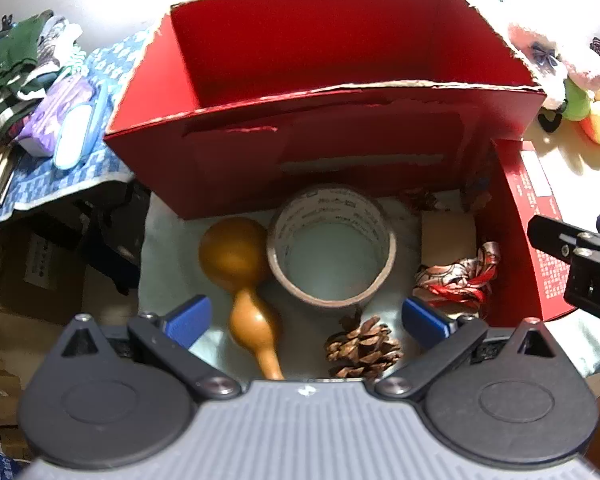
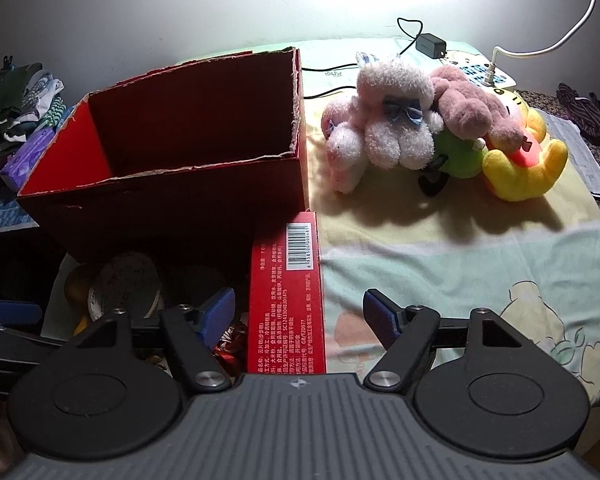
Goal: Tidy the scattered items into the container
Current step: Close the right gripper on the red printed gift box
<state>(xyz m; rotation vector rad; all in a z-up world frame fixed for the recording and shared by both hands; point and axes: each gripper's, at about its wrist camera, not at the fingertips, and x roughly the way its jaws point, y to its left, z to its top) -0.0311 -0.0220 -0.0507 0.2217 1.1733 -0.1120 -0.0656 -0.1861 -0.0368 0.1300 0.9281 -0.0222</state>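
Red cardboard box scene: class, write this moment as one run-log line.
stage: before first pick | left gripper: open over gourd, tape roll | right gripper: open, empty | red box: nothing visible inside

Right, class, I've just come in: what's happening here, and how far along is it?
A person holds two grippers over a bed, tidying loose items into the red cardboard box. The box looks empty so far. In front of it lie a tape roll, a brown gourd, a pine cone and a crumpled ribbon. The left gripper hangs open above them, holding nothing. The right gripper is open around a flat red carton. Plush toys lie further right.
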